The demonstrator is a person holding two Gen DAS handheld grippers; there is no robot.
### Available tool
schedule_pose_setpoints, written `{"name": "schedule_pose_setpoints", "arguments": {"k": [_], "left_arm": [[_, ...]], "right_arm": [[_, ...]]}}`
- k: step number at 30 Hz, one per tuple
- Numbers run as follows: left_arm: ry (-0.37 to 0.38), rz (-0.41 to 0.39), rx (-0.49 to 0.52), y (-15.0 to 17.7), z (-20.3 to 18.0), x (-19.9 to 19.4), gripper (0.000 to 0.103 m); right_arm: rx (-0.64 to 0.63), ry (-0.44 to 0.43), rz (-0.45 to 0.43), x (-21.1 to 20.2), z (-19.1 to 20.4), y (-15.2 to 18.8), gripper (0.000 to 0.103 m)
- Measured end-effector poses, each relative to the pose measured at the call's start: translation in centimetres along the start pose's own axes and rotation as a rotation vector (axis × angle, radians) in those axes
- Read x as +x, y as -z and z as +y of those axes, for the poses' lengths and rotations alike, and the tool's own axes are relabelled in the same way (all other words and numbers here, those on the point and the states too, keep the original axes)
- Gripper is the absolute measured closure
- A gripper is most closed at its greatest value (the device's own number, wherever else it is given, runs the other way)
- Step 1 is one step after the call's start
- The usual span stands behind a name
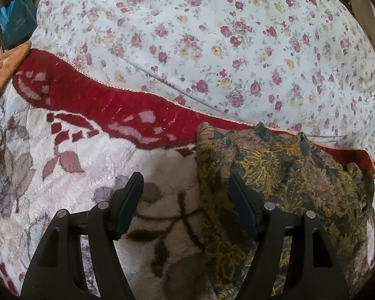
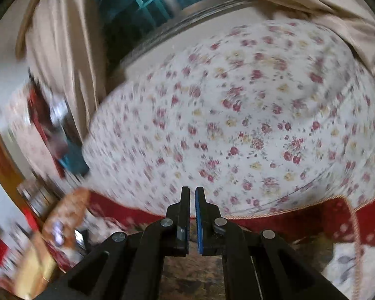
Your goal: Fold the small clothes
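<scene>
The left gripper (image 1: pixel 185 207) hovers with jaws spread beside the brown-patterned garment (image 1: pixel 287 175) on the blanket (image 1: pixel 75 150), probably ready to pinch its edge; the right gripper (image 2: pixel 192 215) has jaws nearly pressed together, seemingly empty.

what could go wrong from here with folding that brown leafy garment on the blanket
1. The left gripper is open with one finger over the garment edge and one over the plush blanket; closing could pinch blanket pile too.
2. The right gripper looks nearly shut on nothing visible, and its view is motion-blurred, so its aim may be off.
</scene>
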State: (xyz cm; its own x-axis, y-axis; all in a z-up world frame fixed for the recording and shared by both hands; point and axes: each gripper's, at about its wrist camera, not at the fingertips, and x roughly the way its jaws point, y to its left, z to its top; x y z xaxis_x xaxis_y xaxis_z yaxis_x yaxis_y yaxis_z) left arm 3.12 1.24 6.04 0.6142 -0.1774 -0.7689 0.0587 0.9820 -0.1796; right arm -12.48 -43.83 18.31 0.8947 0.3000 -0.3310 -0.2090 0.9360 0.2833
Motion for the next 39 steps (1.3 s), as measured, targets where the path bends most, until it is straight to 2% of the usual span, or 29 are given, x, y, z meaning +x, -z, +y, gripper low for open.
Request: {"name": "schedule_pose_setpoints", "arguments": {"k": [2,4,5,6,8,9,12,15,17,19,20,21,23,25,27,30,31,33,37,39], "left_arm": [[0.006,0.004,-0.006,-0.1,0.2,0.0,0.032],[0.013,-0.001,-0.013,-0.2,0.4,-0.2,0.032],[0.014,-0.002,-0.013,-0.2,0.4,-0.3,0.032],[0.015,-0.002,-0.009,-0.2,0.3,-0.3,0.032],[0.009,-0.001,0.002,-0.1,0.0,-0.2,0.032],[0.005,0.003,0.006,0.0,-0.1,0.0,0.032],[0.0,0.018,0.016,0.2,-0.4,0.5,0.032],[-0.01,0.028,0.032,0.4,-0.7,0.8,0.032],[-0.012,0.032,0.037,0.3,-0.7,1.0,0.032],[-0.011,0.034,0.033,0.3,-0.6,1.1,0.032],[-0.011,0.034,0.031,0.3,-0.6,1.1,0.032],[-0.011,0.034,0.028,0.2,-0.5,1.0,0.032],[-0.009,0.033,0.019,0.1,-0.4,1.0,0.032],[-0.004,0.032,0.018,0.1,-0.4,0.9,0.032],[-0.002,0.026,0.02,0.1,-0.5,0.7,0.032],[0.003,0.022,0.02,0.2,-0.6,0.4,0.032],[0.005,0.018,0.019,0.2,-0.5,0.3,0.032],[0.015,0.007,0.013,0.1,-0.5,-0.1,0.032],[0.037,-0.004,0.001,-0.1,-0.3,-0.6,0.032],[0.076,-0.001,-0.018,-0.1,-0.1,-0.8,0.032]], "right_arm": [[0.01,0.078,0.071,1.7,-0.6,1.6,0.089],[0.01,0.195,0.134,3.6,-2.2,4.4,0.035],[-0.005,0.256,0.163,4.7,-3.1,6.2,0.029],[-0.02,0.3,0.211,5.8,-3.8,8.1,0.028],[-0.034,0.362,0.336,8.3,-5.7,12.0,0.028],[-0.025,0.38,0.368,9.2,-6.5,13.9,0.029],[0.031,0.378,0.408,10.7,-8.6,16.8,0.035],[0.072,0.352,0.43,12.1,-10.1,18.2,0.038],[0.034,0.392,0.47,13.4,-10.8,19.0,0.046],[0.02,0.404,0.482,13.5,-11.1,19.3,0.062],[0.049,0.401,0.455,12.9,-11.6,19.1,0.07],[0.081,0.386,0.438,12.4,-12.1,18.8,0.082],[0.215,0.287,0.328,9.6,-13.4,17.2,0.087],[0.269,0.214,0.263,7.4,-13.7,15.6,0.094],[0.266,0.169,0.227,5.8,-13.5,14.1,0.094],[0.236,0.195,0.248,5.3,-12.6,13.3,0.095],[0.264,0.166,0.241,5.0,-12.6,13.2,0.097],[0.328,0.054,0.19,4.1,-11.5,12.4,0.098],[0.277,-0.09,0.163,4.1,-6.4,9.3,0.098],[0.216,-0.173,0.177,4.9,-2.6,7.7,0.098]]}}
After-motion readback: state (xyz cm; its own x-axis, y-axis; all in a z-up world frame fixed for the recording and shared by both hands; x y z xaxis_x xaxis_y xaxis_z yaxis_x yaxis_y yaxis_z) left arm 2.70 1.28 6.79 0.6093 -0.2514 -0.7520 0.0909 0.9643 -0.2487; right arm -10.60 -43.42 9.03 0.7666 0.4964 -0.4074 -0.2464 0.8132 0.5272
